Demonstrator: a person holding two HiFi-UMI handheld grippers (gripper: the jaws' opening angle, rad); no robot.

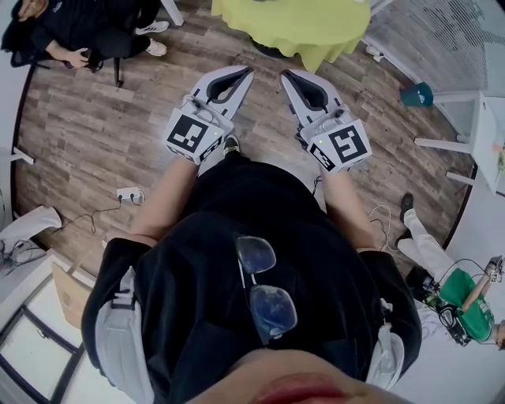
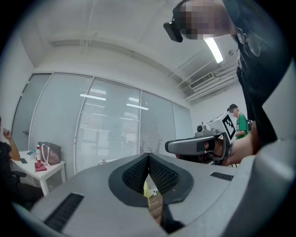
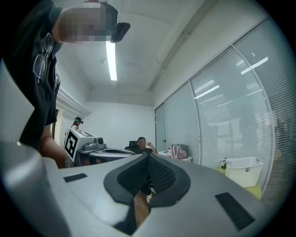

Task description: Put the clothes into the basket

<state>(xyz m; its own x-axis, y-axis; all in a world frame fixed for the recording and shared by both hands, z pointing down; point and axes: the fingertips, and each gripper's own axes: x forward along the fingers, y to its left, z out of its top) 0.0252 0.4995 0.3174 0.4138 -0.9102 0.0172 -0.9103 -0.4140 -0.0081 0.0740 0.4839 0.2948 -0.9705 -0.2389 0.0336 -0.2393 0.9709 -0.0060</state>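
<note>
Clothes showed in no view while I held the left gripper [image 1: 249, 72] and right gripper [image 1: 285, 74] level before the table [image 1: 300, 24]; the basket [image 3: 243, 169] stood on its yellow-green top. As I judged it, the risk was reaching the basket with nothing to put in, or nudging it off the edge. Counted: one table, one basket, two grippers, both pinched closed and empty.

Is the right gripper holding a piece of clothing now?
No, the right gripper has its jaws shut together with nothing between them.
</note>
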